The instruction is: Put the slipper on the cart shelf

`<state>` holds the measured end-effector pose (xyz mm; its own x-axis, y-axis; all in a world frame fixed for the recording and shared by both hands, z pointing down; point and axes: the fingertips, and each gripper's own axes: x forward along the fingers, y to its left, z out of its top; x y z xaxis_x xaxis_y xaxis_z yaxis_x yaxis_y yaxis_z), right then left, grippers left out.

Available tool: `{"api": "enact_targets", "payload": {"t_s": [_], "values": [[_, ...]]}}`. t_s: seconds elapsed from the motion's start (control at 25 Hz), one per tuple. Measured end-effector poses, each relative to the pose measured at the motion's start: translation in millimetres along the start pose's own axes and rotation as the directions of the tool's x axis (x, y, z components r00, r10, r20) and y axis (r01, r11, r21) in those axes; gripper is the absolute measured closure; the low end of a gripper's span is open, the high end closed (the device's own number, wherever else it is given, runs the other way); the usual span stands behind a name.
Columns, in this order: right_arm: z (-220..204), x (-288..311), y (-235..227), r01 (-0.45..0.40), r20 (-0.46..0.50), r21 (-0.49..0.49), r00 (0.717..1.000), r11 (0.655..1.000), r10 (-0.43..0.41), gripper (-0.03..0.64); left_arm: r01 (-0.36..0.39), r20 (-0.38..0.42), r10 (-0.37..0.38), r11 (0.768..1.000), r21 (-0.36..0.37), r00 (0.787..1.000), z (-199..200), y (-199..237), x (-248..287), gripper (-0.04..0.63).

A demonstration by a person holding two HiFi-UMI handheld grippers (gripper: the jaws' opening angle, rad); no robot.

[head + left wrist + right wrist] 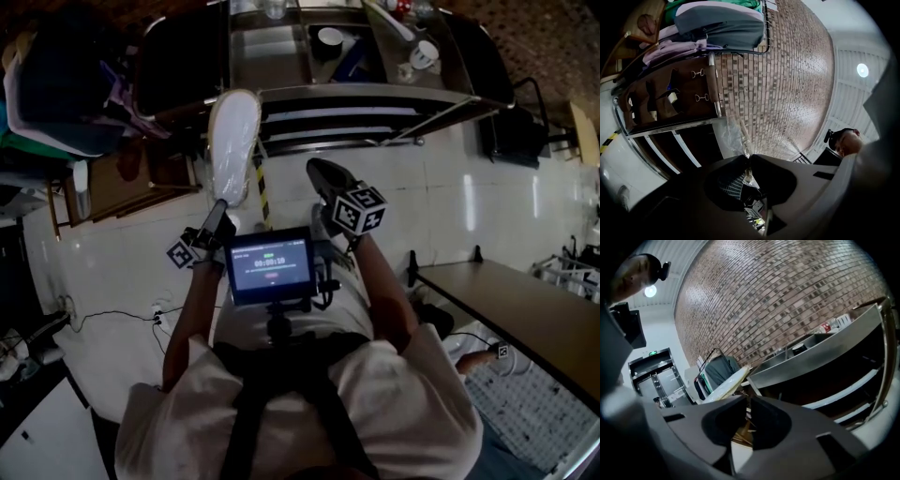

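Note:
A white slipper (233, 141) stands sole-up over the floor in front of the steel cart (375, 94). My left gripper (220, 208) is shut on its near end. In the left gripper view only a thin pale edge of the slipper (739, 133) rises from the nearly closed jaws of the left gripper (747, 164). My right gripper (325, 180) hangs just right of the slipper, below the cart's lower shelves (337, 120). In the right gripper view the right gripper (749, 404) has its jaws together with nothing in them, and the slipper (725, 383) shows to the left beyond them.
The cart's top tray (281, 52) carries a tape roll (329, 39) and cups (425, 53). A heap of clothes (56, 89) and a wooden crate (127, 178) stand at the left. A table (525, 309) is at the right. Cables (112, 317) lie on the white floor.

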<state>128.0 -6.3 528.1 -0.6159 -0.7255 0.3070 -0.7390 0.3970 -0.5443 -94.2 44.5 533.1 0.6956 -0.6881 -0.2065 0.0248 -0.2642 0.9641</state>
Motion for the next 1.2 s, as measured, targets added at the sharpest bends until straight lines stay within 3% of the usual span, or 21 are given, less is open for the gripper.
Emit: {"api": "enact_targets", "payload": {"t_s": [0.4, 0.72, 0.88, 1.2], "values": [[26.5, -24.1, -48.4, -0.07, -0.033, -0.021, 0.997, 0.997, 0.07, 0.56, -0.022, 0.1, 0.026, 0.999, -0.032, 0.995, -50.8, -1.2, 33.1, 0.551], [43.7, -48.6, -91.6, -0.118, -0.059, -0.05, 0.992, 0.992, 0.115, 0.56, -0.071, 0.121, 0.07, 0.997, 0.008, 0.99, -91.0, 32.9, 52.7, 0.551], [51.9, -68.0, -127.5, -0.119, -0.07, -0.047, 0.991, 0.992, 0.115, 0.56, -0.095, 0.153, 0.095, 0.995, -0.004, 0.984, -114.8, 42.2, 70.3, 0.551], [54.0, -72.8, -139.6, -0.109, -0.067, -0.043, 0.992, 0.993, 0.106, 0.56, -0.126, 0.144, 0.13, 0.991, -0.034, 0.981, -132.1, 48.9, 58.6, 0.551]]}}
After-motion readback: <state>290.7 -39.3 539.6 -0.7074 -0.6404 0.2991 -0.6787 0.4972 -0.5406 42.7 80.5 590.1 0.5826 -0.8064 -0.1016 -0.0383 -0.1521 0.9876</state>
